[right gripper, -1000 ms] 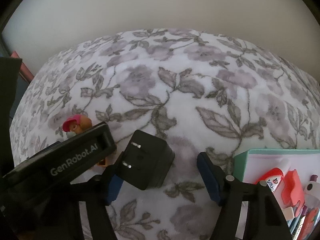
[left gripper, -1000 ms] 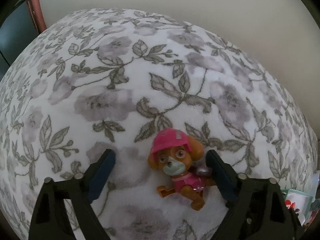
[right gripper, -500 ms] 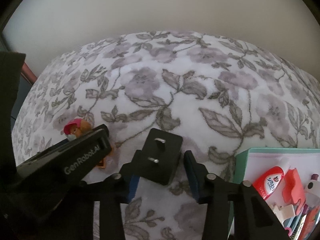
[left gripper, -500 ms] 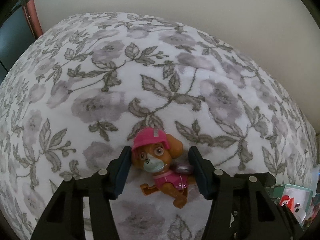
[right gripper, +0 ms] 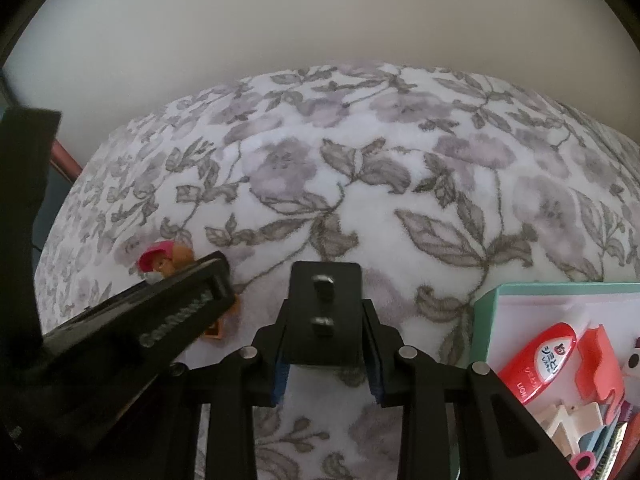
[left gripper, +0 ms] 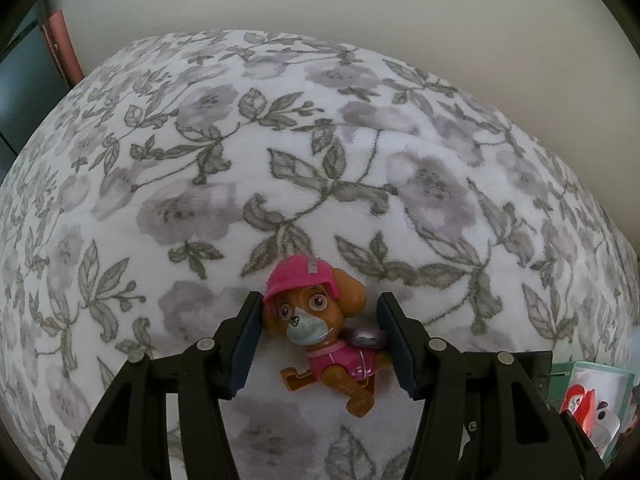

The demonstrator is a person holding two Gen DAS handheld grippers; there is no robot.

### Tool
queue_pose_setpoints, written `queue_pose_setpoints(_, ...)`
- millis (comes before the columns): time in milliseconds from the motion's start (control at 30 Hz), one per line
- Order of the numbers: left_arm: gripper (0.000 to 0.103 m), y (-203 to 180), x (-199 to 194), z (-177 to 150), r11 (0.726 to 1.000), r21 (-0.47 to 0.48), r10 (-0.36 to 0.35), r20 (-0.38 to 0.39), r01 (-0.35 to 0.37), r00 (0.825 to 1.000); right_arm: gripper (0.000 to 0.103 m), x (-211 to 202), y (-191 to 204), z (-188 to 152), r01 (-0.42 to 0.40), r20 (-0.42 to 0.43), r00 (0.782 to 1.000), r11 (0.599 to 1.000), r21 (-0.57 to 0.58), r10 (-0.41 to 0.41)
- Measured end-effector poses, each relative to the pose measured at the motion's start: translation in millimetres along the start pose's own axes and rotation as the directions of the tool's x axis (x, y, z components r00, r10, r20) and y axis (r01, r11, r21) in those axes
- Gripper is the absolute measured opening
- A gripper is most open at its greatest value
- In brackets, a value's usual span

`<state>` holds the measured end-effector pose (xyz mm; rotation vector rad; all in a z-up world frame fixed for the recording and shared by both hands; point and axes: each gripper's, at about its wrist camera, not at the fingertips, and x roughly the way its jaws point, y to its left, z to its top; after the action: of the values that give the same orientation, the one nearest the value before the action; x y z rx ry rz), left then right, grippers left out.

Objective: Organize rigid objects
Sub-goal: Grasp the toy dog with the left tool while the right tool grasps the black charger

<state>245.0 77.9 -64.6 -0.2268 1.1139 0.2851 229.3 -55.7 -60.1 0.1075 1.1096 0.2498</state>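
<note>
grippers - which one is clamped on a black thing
The right gripper: its jaws have just been closing and press the black plug adapter. The left gripper brackets the pink-hatted toy puppy instead.

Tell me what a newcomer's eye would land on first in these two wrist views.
First, the small orange plastic puppy figure in a pink helmet and vest, lying on the white fleece blanket with grey flowers, between the pads of the left gripper. Next, the black boxy wall charger with two metal prongs, clamped in the right gripper, whose jaws have just been closing. At the right edge stands a mint-green box of stationery.
</note>
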Motion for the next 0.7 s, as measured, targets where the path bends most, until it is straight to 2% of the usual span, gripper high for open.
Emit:
queue_pose_setpoints(400,0.059,-10.4,-12.0,-2.0,1.000,0.020,-0.021,0.014,0.020,1.000,0.032,-8.0,-7.4,-2.1,-0.057,0.029,0.998,0.998,0.041,0.056)
queue_pose_setpoints(700,0.059,-11.9,-49.8,6.7,0.999,0.019,-0.044,0.097,0.043,0.994,0.032,-32.2,-17.4,3.9,-0.084,0.092,0.993,0.993,0.078,0.076)
